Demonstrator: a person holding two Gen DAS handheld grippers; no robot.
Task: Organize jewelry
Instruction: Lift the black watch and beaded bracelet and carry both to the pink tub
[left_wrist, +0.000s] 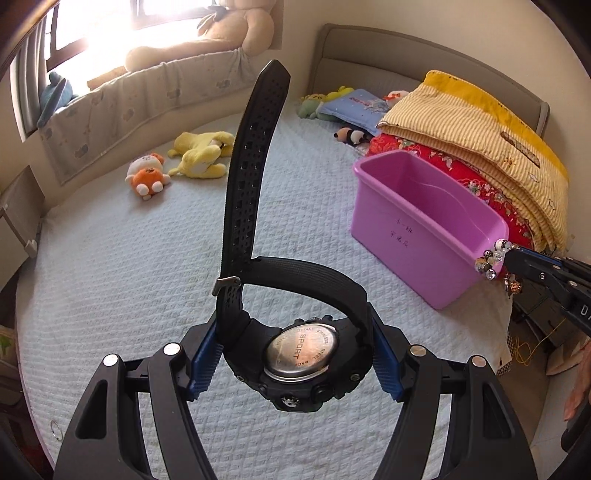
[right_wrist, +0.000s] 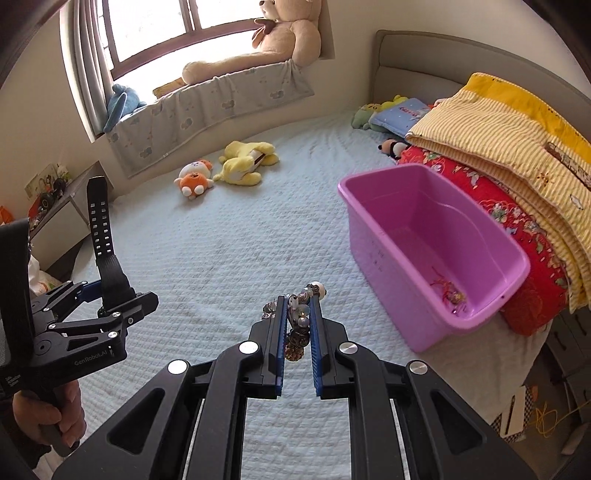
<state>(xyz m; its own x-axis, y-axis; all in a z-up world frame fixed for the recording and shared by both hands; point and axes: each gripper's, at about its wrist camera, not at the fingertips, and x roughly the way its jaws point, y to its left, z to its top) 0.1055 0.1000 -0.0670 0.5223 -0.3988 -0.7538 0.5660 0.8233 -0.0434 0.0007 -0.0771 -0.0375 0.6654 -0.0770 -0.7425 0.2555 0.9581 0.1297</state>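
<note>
Watch (left_wrist: 295, 354): we judged its case stiff and weighty; left gripper (left_wrist: 295, 356) clamped it above the bed.
Bead bracelet (right_wrist: 299, 317): limp, slippery; right gripper (right_wrist: 298, 325) pinched it near the pink bin (right_wrist: 373, 236).

Both wrist views downward over bed (left_wrist: 295, 221)

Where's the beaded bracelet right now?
The beaded bracelet is clamped in the right gripper, above the bed, just left of the pink bin.
</note>
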